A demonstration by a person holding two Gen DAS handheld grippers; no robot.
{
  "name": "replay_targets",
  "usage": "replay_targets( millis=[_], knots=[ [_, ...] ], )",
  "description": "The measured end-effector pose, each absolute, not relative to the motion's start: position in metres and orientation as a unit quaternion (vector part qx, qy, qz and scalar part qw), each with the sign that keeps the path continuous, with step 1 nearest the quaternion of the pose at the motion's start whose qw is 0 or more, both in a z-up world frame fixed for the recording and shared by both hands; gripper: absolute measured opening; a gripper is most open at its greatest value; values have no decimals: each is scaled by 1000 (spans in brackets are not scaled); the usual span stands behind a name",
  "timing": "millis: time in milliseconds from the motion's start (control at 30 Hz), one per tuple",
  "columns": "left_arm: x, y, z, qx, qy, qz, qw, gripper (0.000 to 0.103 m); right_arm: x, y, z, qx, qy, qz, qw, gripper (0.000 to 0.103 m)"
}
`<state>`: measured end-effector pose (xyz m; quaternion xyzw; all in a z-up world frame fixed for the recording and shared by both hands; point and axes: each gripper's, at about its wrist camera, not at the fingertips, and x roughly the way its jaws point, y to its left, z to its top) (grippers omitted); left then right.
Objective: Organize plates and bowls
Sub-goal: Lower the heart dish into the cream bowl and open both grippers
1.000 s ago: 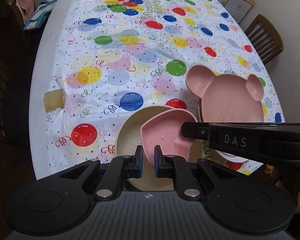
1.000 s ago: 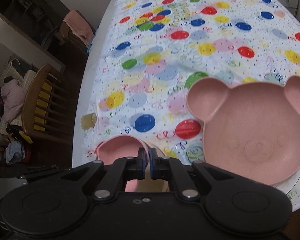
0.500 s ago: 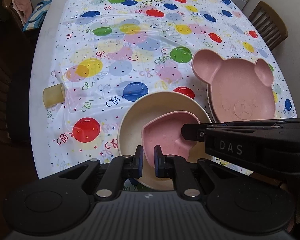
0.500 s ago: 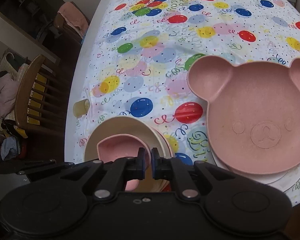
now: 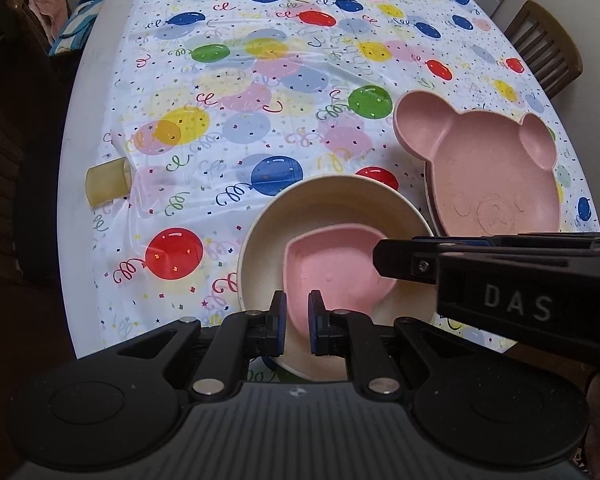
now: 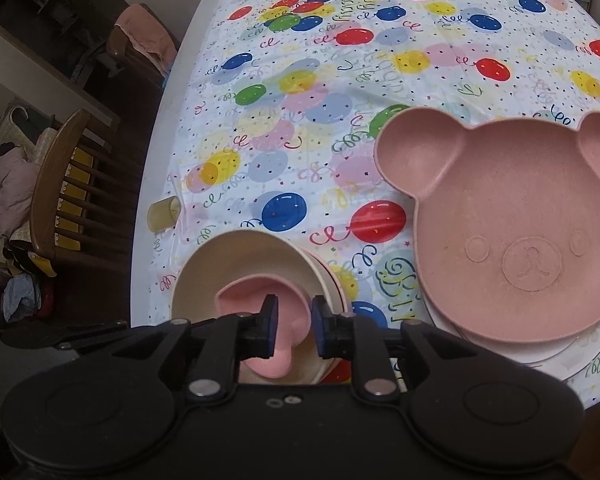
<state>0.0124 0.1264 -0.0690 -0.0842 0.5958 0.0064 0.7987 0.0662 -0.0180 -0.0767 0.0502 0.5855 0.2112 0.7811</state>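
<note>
In the left wrist view the small pink bowl (image 5: 332, 268) sits low in the frame, just right of centre, inside the cream bowl (image 5: 324, 204). Its near rim runs down into the gap of the left gripper (image 5: 298, 318), whose jaws stand a little apart on either side of that rim — whether the pads press it cannot be told. The right gripper (image 5: 384, 258) enters from the right edge, its tip over the pink bowl's right rim.

In the right wrist view the right gripper (image 6: 293, 328) has its jaws open, with the pink bowl's rim (image 6: 260, 300) showing between them at lower centre. The bear-face plate (image 6: 512, 236) fills the right half, stacked on pale plates (image 6: 556, 354), beside the cream bowl (image 6: 236, 256) on the balloon tablecloth (image 6: 340, 80).
</note>
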Motion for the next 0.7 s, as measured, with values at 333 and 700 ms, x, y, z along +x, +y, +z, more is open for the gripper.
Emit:
replay_targets(
  millis=[333,700],
  knots=[
    [0,133,-49,-86,561,12,824,10,60,-25,-58,37,562,234,793,27],
    [-19,143,-26,-95,517,22,850,50,55,-39,-46,21,535,242,809,49]
  ],
)
